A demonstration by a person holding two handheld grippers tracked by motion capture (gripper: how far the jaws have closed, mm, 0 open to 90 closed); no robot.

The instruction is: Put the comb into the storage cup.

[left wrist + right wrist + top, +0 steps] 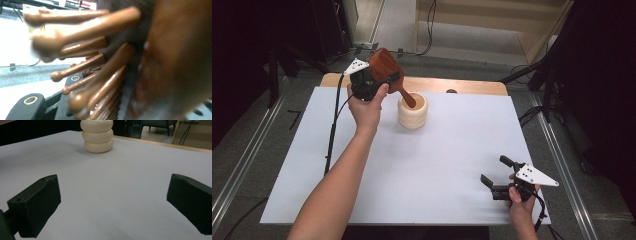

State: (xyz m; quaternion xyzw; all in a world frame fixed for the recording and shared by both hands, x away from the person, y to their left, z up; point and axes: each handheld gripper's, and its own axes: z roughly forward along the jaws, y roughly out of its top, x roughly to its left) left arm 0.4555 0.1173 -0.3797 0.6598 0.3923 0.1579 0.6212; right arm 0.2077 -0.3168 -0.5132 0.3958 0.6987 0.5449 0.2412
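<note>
**Left tool lowering a hairbrush into the cream holder**

Left tool (379,82) was clamped on a brown wooden hairbrush (384,67), its jaws as near shut as they go, biting the brush close to where the head meets the handle. In the left gripper view the brush's bristles (82,66) stood right in front of the camera, blurred, with the dark head beside them. The brush hung tilted over the far half of the white desk (422,165), head up and away, handle slanting down so that its tip sat inside the mouth of the cream ribbed holder (412,111).

To finish this well, the handle likely needed to be stood nearer upright and centred over the opening before it went lower, so it would not catch the rim and tip the light holder. The grip should probably be kept until the handle found the bottom.

Farther right, the right tool (498,176) rested low near the desk's front corner, well apart from the holder (98,135), its jaws spread wide with only bare desk (112,195) between them.
</note>
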